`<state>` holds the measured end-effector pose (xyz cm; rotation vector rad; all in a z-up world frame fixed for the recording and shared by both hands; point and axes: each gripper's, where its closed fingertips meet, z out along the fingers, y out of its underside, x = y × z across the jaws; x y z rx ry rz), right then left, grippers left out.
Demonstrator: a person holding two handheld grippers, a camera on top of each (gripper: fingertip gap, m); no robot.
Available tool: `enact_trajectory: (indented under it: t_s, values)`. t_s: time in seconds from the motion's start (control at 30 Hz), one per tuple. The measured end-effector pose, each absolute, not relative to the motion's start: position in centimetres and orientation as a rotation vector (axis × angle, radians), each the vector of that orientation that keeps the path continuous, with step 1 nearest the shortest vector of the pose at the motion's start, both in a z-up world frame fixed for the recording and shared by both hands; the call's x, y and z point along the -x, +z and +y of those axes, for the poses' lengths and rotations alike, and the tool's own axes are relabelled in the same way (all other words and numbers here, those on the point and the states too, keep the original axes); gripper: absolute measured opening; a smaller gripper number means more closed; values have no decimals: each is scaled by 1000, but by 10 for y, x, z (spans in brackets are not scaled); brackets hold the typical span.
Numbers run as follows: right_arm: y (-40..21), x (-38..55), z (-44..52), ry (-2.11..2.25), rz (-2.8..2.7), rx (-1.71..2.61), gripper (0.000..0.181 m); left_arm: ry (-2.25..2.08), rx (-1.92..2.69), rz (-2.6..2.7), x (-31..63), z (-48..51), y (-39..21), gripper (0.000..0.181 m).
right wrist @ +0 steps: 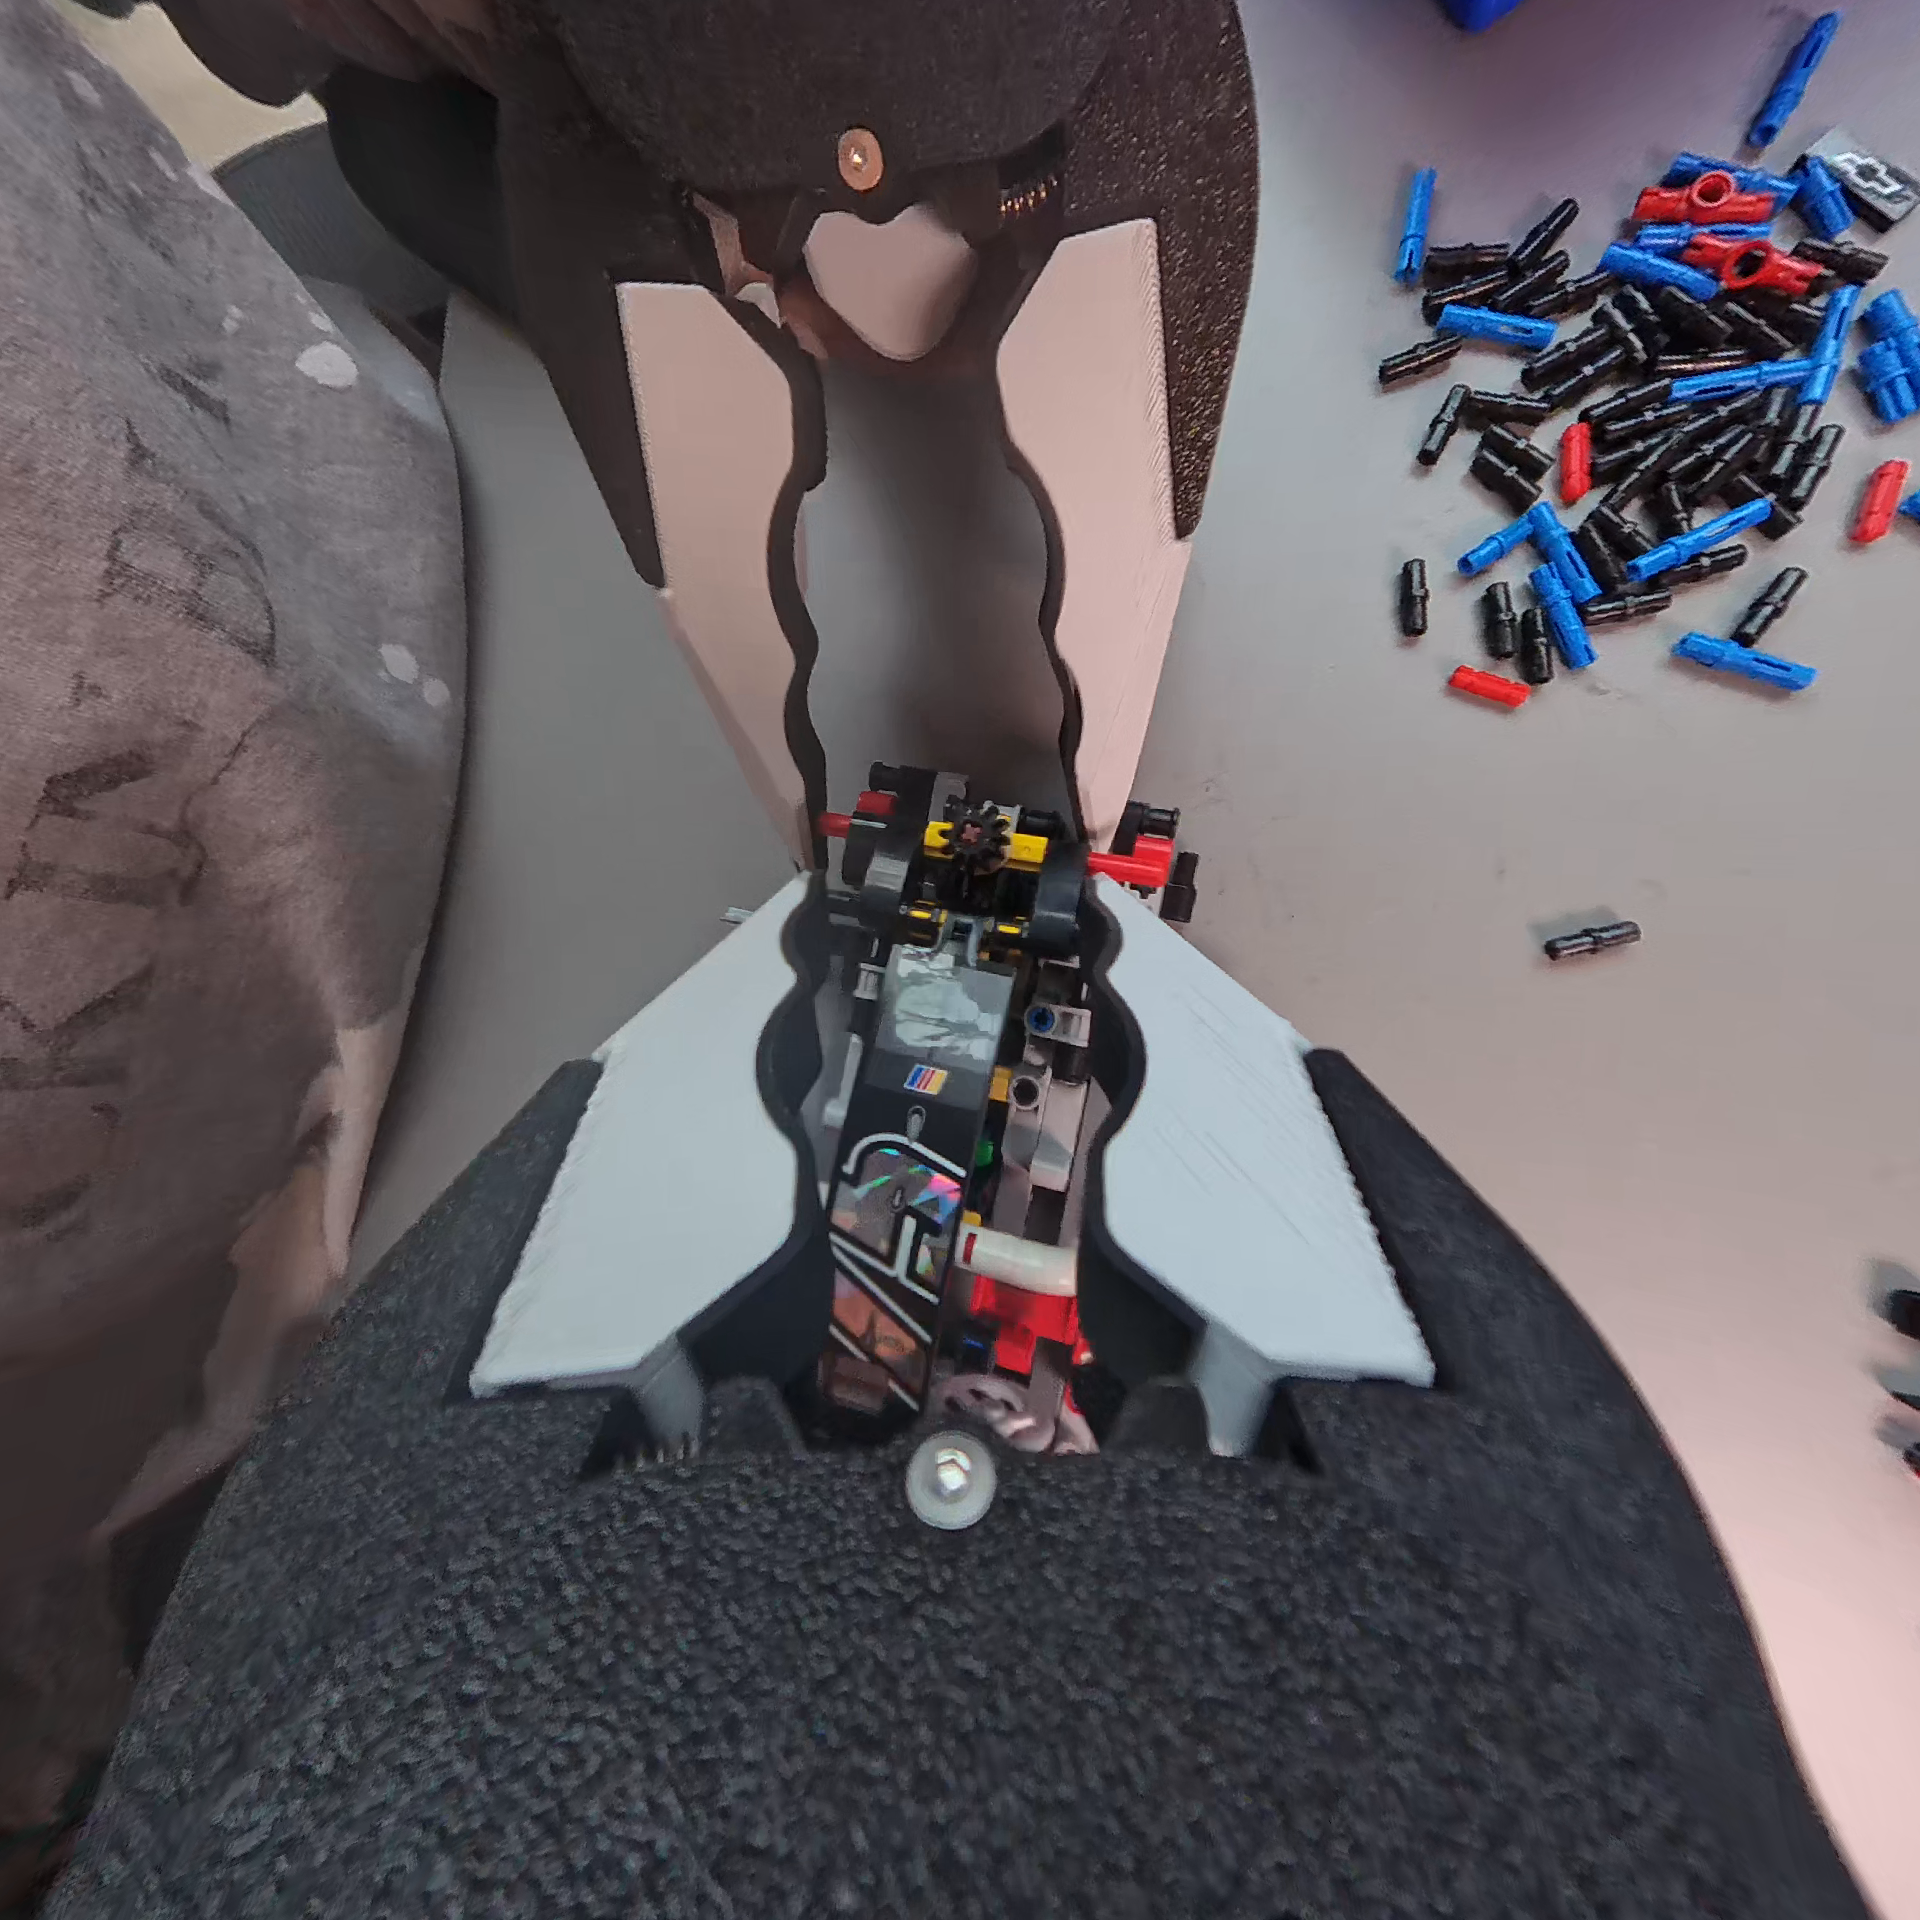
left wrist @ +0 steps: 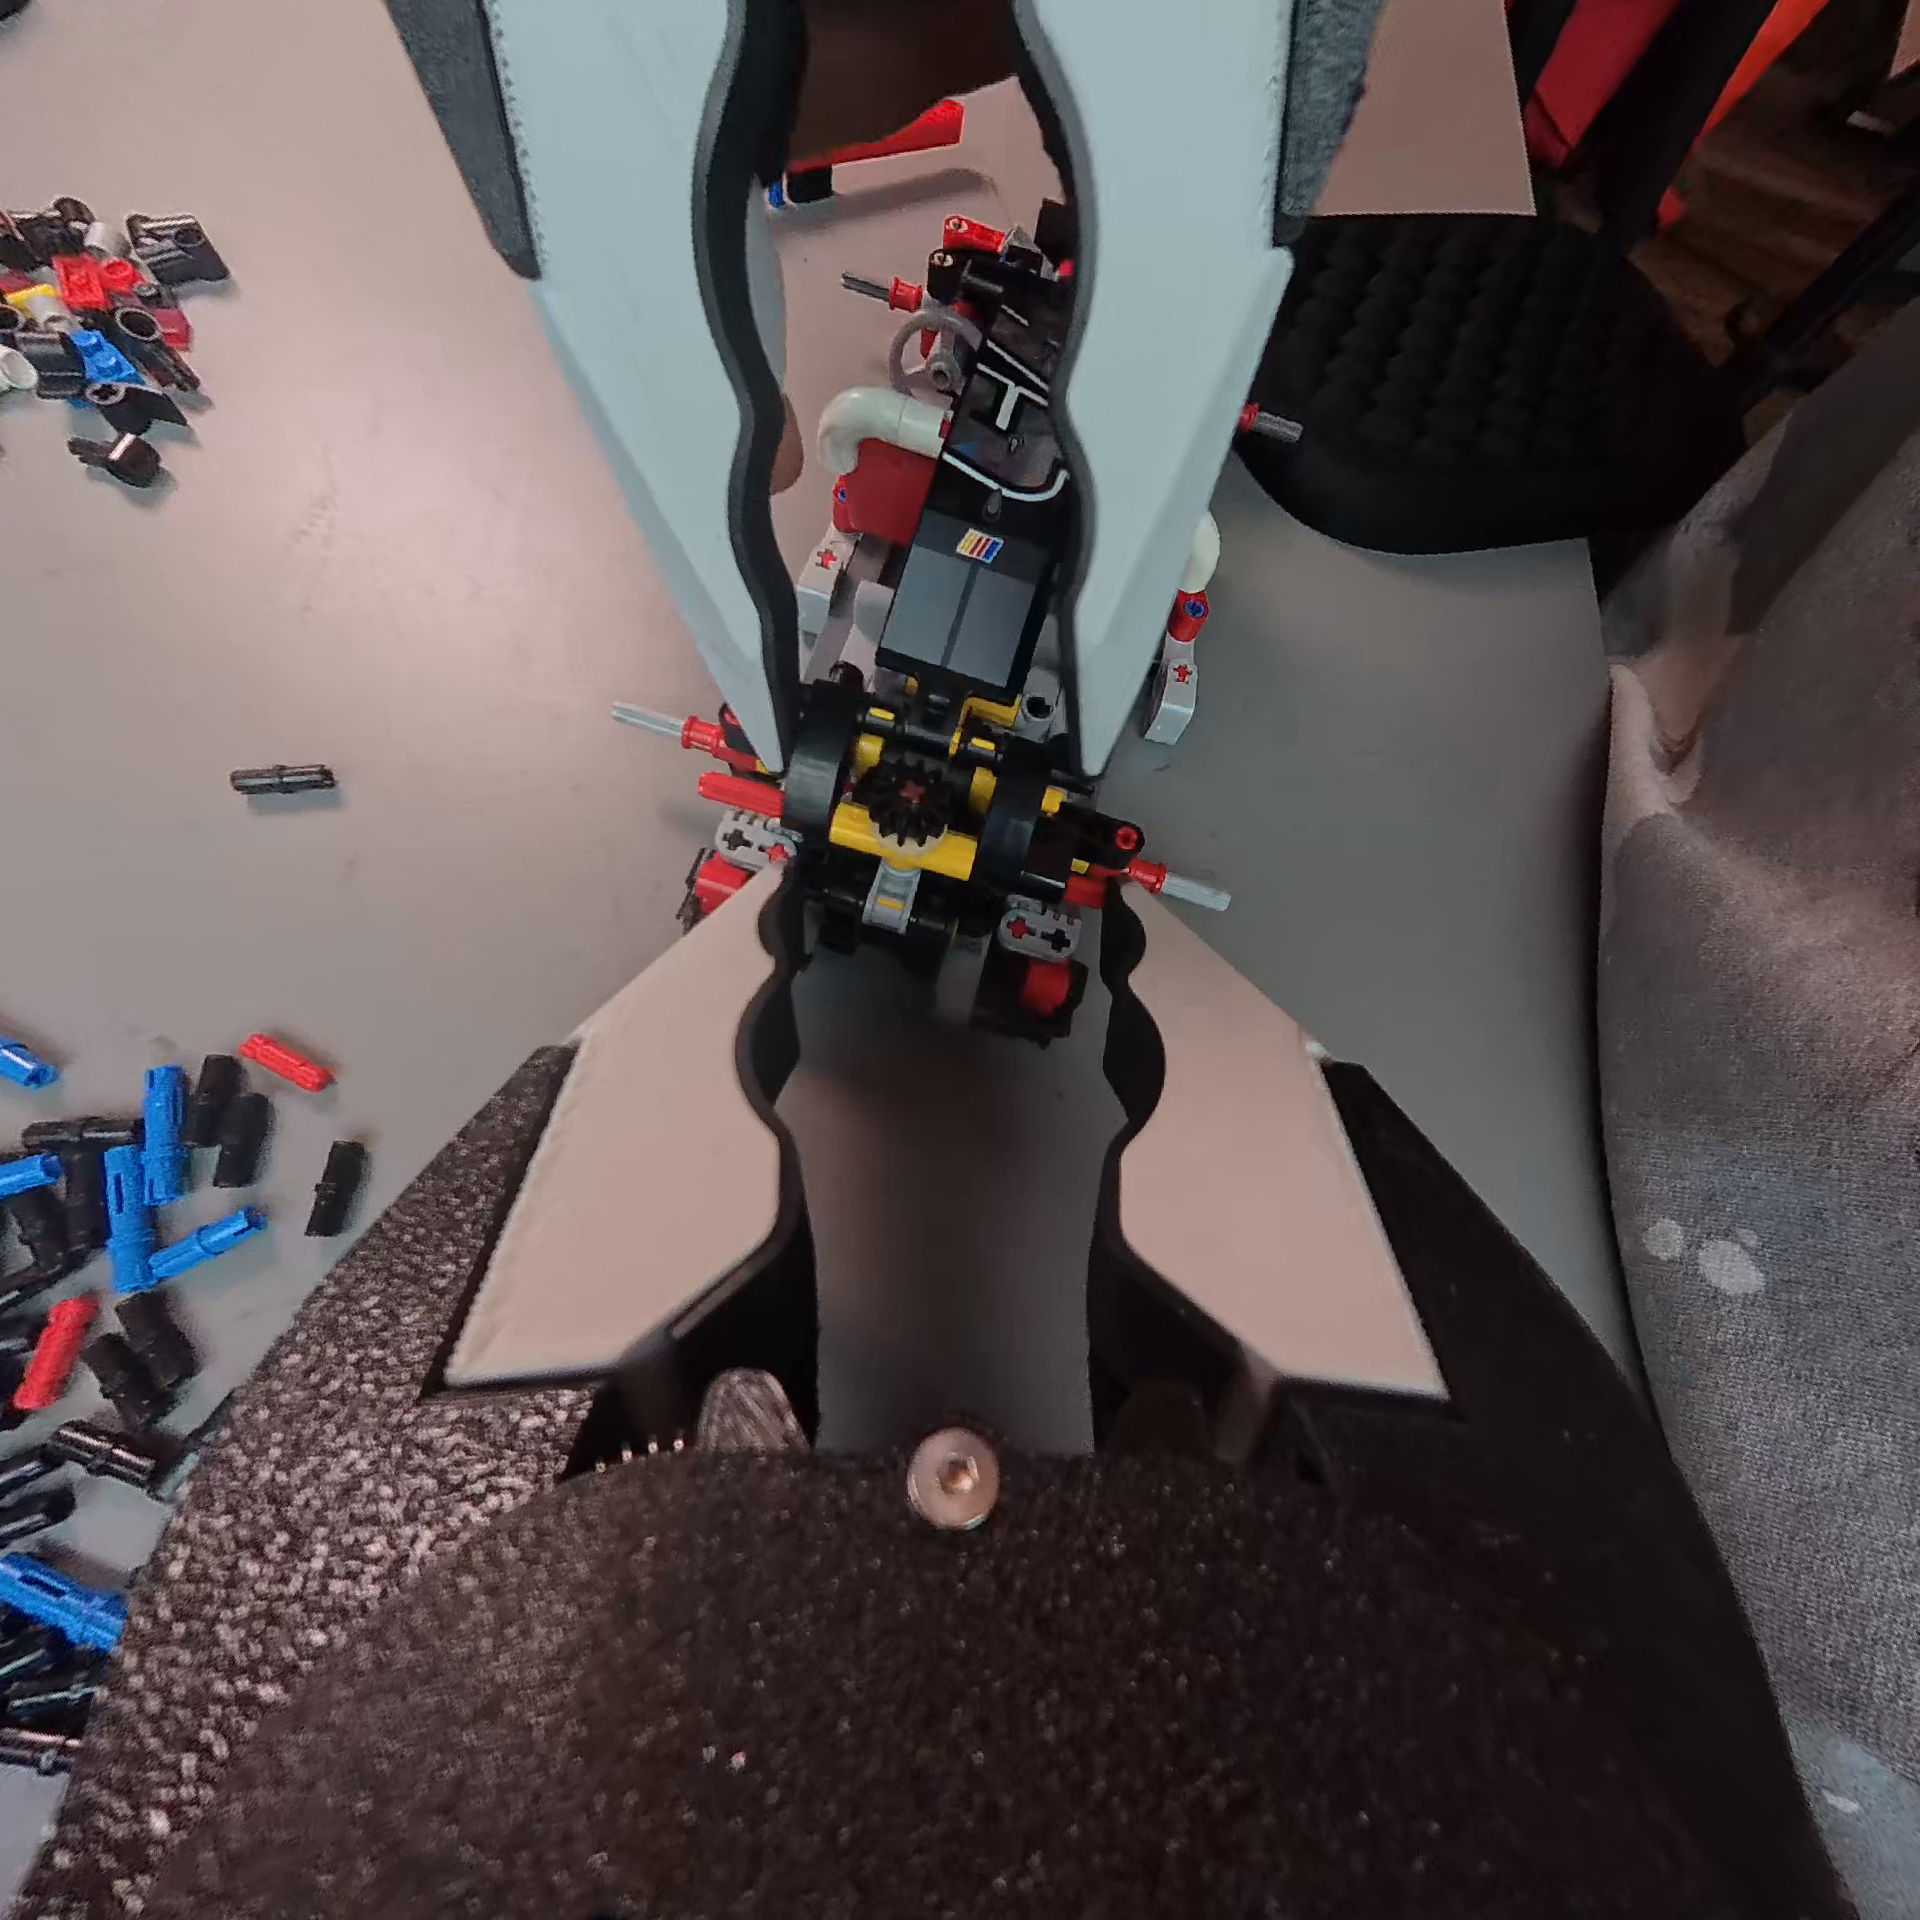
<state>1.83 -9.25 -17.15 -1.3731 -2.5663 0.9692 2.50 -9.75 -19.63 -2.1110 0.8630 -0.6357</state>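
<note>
A plain grey counter [left wrist: 395,644] carries everything here. Along its one side lies a loose heap of small connector pins [right wrist: 1662,416] in black, blue and red, some scattered out from the pile. A single black pin [left wrist: 283,778] lies apart on bare surface. Farther back sits a second clutter of mixed small parts [left wrist: 99,312], black, red, blue, grey and yellow. A black, knobbly-textured object [left wrist: 1475,374] shows at the counter's far edge.
</note>
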Motion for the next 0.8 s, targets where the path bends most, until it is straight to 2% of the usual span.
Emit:
enact_trajectory:
  t_s: [0.03, 0.17, 0.33, 0.4, 0.8]
  values:
    - [-170, -19, -95, 975, -2543, 1392, 49, -629, 2111, 865, -25, -98, -197, 56]
    - [-173, -12, -92, 864, -2395, 1509, 52, -634, 2104, 878, -25, -101, -196, 60]
    - [-178, -14, -94, 679, -2429, 1479, 48, -608, 2112, 876, -24, -100, -198, 56]
    - [-177, -13, -92, 660, -2443, 1456, 41, -596, 2115, 880, -24, -100, -200, 55]
    - [-178, -13, -93, 680, -2478, 1409, 39, -569, 2114, 898, -24, -98, -200, 56]
